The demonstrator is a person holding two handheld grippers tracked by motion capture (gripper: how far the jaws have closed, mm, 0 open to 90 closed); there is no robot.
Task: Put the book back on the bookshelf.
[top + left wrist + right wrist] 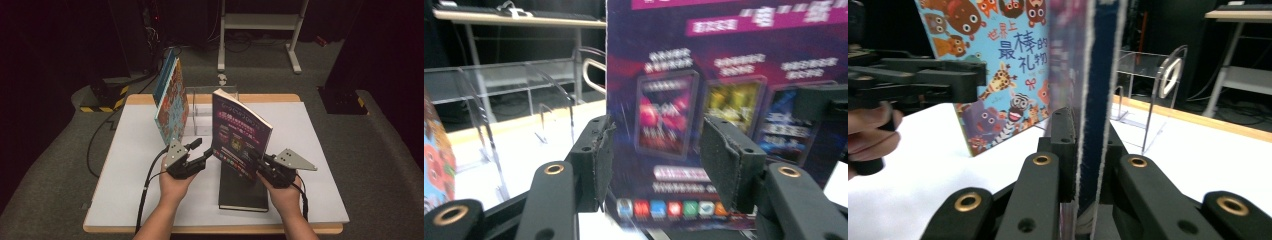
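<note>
Purple and magenta cover the book [240, 135] held upright over the white tabletop [320, 165], its lower edge pinched between the pressed-together jaws of the right gripper [261, 161]. In the left gripper view the cover's print is too blurred to read and its top is cut off. The left gripper [200, 150] stands with jaws spread just in front of that cover, its pads not pressing it. A black book [242, 192] lies flat beneath, partly hidden. A blue picture book [993, 65] (animals, with the Chinese words 世界上最棒的礼物) leans by a clear acrylic stand [202, 112]. Around the table lie grey carpet and a dark room, with a white frame [260, 30] behind.
</note>
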